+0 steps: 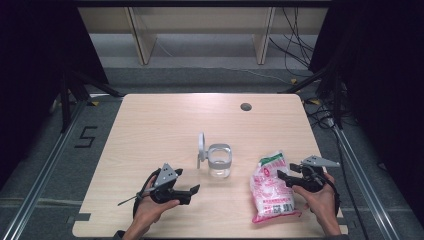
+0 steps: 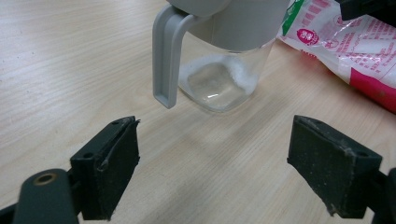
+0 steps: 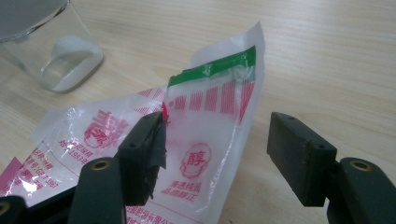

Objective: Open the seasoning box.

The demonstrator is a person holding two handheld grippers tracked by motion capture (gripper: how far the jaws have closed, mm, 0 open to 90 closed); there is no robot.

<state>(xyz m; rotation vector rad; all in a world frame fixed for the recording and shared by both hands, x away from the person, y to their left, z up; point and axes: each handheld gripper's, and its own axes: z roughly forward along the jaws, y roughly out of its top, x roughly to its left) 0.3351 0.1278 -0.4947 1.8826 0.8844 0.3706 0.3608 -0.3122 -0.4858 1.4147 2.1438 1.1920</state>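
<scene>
Your left hand-held gripper (image 1: pixel 192 190) sits low over the counter (image 1: pixel 150 130), on the left side near you. Its jaws are wide apart and there is nothing between them. It points at the jar, so it looks ready to hold the jar steady. In the middle stands the clear jar (image 1: pixel 219 161). It has a grey rim and a grey lid (image 1: pixel 201 148) that is flipped up on its left side, so the top is open. A little white powder (image 2: pixel 243 74) lies at the bottom of the jar, maybe salt or sugar. I think the open top is there so more can go in. Just to the right of the jar lies the pink and white plastic bag (image 1: pixel 272 187), flat on the counter near your right hand. Its top has a green strip (image 3: pixel 212 70), and one corner stands up a bit. That raised top is the easy part to grab. Your right hand-held gripper (image 1: pixel 284 176) is at the bag's right edge. Its jaws are spread apart, with the bag's top between them. The pads are not squeezing it yet. I think the next job is to pinch that top and lift the bag toward the jar.
</scene>
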